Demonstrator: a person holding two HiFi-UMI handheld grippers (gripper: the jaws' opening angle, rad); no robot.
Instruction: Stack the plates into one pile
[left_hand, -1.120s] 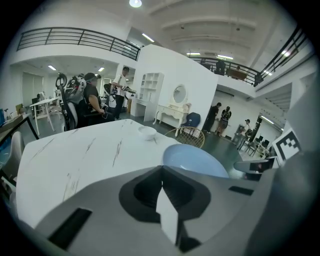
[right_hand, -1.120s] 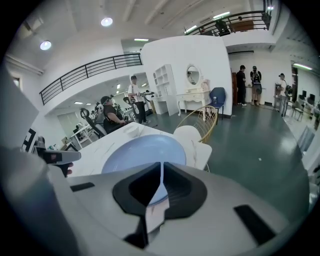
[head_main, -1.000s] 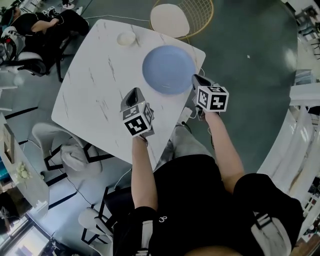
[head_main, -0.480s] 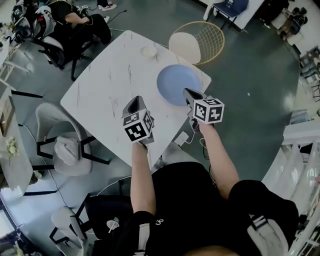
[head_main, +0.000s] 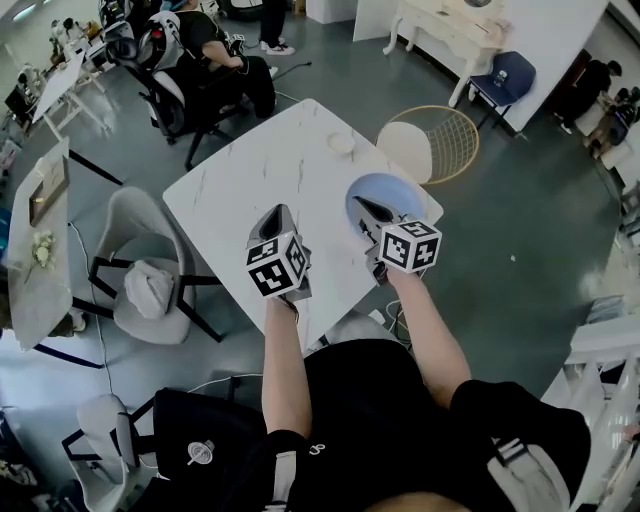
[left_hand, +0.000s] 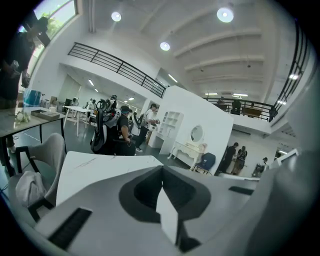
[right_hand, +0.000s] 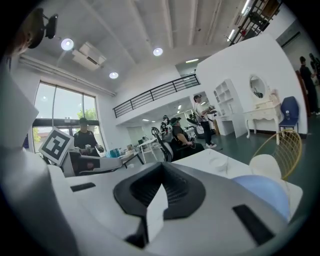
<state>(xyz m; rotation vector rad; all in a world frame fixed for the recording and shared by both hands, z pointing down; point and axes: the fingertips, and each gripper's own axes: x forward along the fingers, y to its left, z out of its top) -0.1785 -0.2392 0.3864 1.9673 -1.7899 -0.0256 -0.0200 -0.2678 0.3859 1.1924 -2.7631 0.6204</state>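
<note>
Lying on the marble desk (head_main: 250, 190) just ahead of the right tongs (head_main: 362, 207), the blue plate (head_main: 398, 188) looks stiff, glazed, likely slippery and chippable; its rim seems the place to pinch. Right and left tongs (head_main: 280, 212) are both closed, empty. A small cream dish (head_main: 342, 144) sits farther ahead. The left gripper view misses the plate; the right gripper view catches it.
</note>
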